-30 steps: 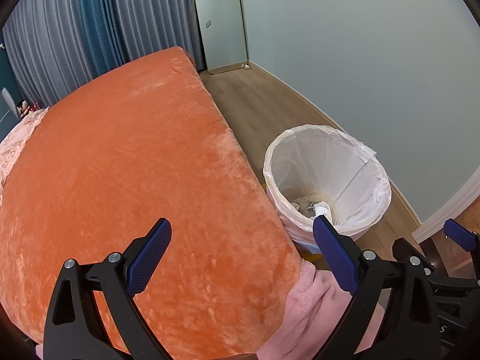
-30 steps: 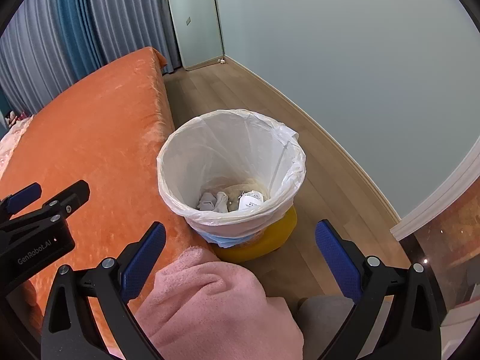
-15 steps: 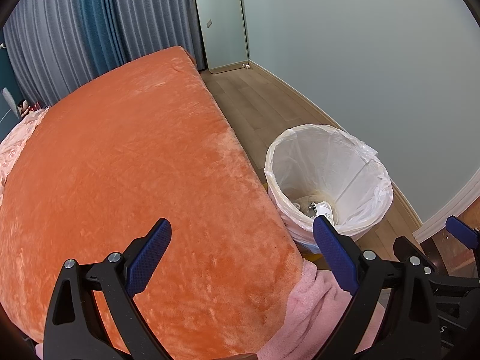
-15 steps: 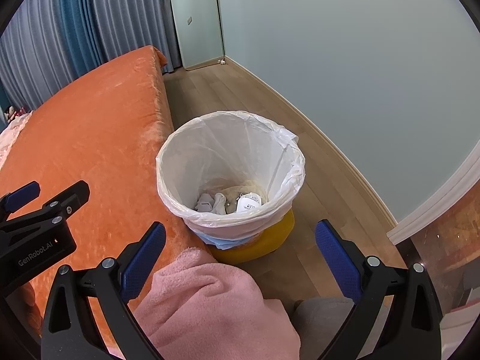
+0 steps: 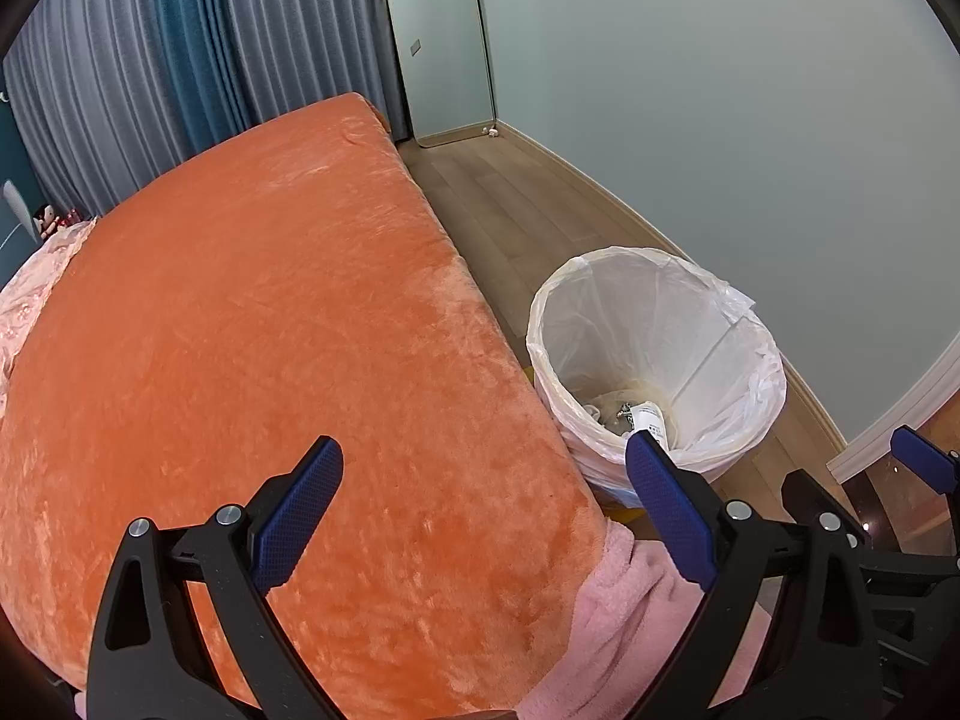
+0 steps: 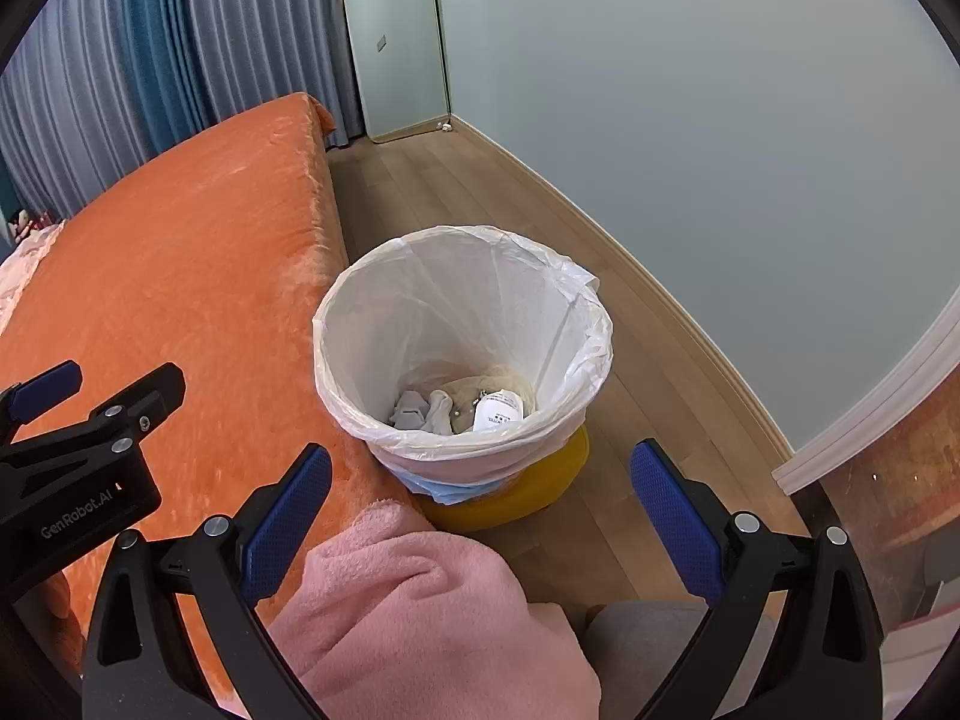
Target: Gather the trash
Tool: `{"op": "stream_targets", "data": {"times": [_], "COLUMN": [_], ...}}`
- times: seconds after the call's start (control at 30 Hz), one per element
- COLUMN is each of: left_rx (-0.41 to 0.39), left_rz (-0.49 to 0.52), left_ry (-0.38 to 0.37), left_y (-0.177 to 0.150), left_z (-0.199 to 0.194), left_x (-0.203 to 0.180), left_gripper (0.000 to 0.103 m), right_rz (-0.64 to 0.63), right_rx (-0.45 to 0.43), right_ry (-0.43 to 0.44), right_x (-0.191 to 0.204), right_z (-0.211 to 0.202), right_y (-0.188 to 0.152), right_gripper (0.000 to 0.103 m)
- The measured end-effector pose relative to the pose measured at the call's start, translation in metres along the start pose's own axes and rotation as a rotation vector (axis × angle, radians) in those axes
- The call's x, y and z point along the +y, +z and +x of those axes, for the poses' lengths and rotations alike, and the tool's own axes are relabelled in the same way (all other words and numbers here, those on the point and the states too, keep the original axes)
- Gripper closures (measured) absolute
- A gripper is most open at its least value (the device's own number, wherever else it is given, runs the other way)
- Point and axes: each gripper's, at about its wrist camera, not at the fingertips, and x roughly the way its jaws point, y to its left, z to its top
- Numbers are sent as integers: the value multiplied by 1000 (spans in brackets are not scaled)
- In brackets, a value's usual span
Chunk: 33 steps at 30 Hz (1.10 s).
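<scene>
Both tongs, left [image 5: 483, 510] and right [image 6: 480, 510], are hanging wide open and empty, because the trash [image 6: 456, 408] is already lying inside the bin [image 6: 462, 324] beside the bed [image 6: 180, 252].

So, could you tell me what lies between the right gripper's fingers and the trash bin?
In the right wrist view, a pink fleece sleeve and bare wood floor lie between the open right gripper and the bag-lined trash bin.

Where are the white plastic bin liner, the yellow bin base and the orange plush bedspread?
white plastic bin liner [image 6: 558, 300]: right wrist view, far inner wall.
yellow bin base [image 6: 540, 489]: right wrist view, lower side.
orange plush bedspread [image 5: 240, 330]: left wrist view, top surface.
</scene>
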Motion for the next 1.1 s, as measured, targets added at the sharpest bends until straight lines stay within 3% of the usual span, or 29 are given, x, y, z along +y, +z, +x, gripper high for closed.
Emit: {"op": "stream_targets", "data": {"times": [1.1], "left_rx": [-2], "left_rz": [13], "left_ry": [14], "left_y": [5], "left_z": [7], "left_x": [-1], "left_gripper": [12], "right_rz": [4], "right_rx": [-10], "right_ry": [-17], "right_x": [-4], "right_z": [6], "right_y": [4], "right_gripper": [7]}}
